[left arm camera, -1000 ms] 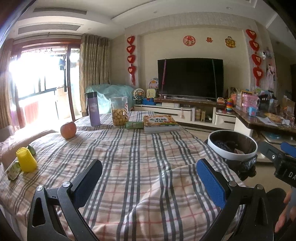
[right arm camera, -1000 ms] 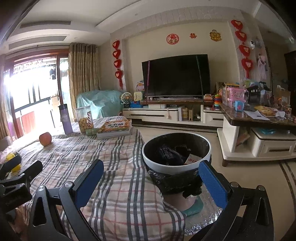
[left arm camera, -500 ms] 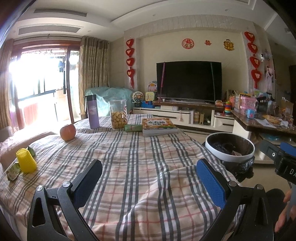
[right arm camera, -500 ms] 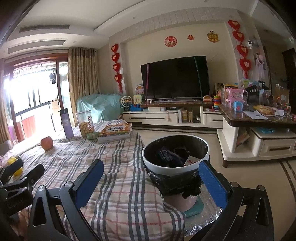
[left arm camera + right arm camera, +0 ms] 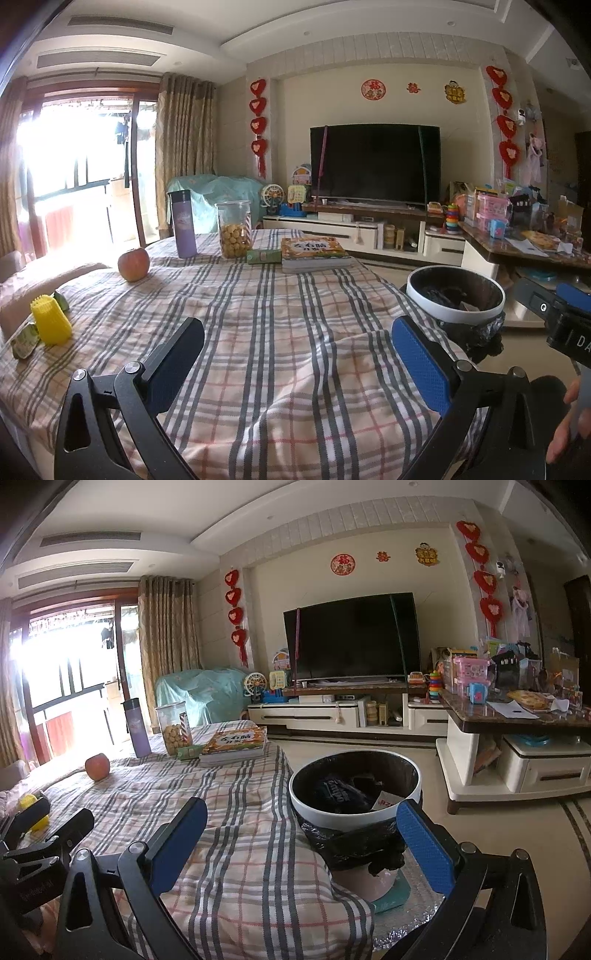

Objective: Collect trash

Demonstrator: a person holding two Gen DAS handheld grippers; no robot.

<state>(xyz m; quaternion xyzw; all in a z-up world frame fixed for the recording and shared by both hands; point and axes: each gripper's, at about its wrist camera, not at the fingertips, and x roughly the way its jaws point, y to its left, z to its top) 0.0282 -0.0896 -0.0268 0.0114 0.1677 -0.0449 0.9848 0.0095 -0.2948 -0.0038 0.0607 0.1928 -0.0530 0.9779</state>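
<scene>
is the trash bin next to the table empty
No, the trash bin already holds a dark wrapper and a white scrap inside its black liner.

A plaid cloth (image 5: 280,332) of pale pink and cream crossed by grey and thin red stripes covers the desk, carrying a red-yellow apple (image 5: 133,264), a purple bottle (image 5: 181,229) with a dark cap, a clear jar (image 5: 233,229) of golden-tan snacks, a small green box (image 5: 263,256), an orange-and-green covered book (image 5: 312,250) and a bright yellow ridged object (image 5: 50,322). The trash bin (image 5: 354,814) has a white rim, a black liner and a pinkish base, with dark blue packaging inside. Both grippers are black with blue textured fingers (image 5: 419,363), and red heart ornaments (image 5: 258,125) hang on the cream wall beside the black television (image 5: 375,164).
</scene>
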